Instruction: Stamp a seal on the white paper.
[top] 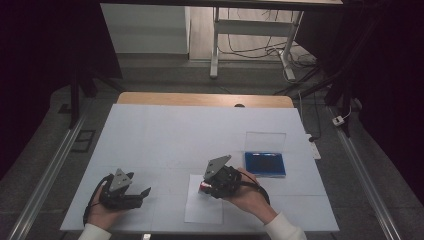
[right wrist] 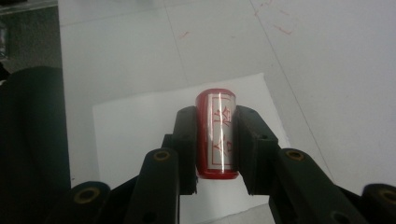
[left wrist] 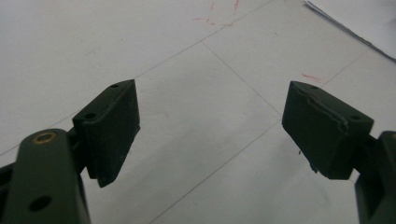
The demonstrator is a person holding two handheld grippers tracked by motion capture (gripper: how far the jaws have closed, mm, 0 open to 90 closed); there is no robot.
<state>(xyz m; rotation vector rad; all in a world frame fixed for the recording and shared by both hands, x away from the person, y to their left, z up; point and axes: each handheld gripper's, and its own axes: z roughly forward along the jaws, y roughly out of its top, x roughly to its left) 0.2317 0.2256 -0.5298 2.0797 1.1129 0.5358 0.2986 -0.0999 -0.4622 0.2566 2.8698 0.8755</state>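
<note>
Right gripper view: red stamp point(right wrist: 216, 135) is clamped by right gripper point(right wrist: 215, 140) over paper sheet point(right wrist: 140, 130), likely for stamping; left gripper point(left wrist: 210, 126) is held wide, idle.

A: In the right gripper view, can you read the red characters on the red stamp point(right wrist: 216, 135)?

B: No, too blurred, and the jaws hide both its sides.

A: And the blue case point(top: 265, 164) on the right?

B: Too small to tell what it holds.
</note>
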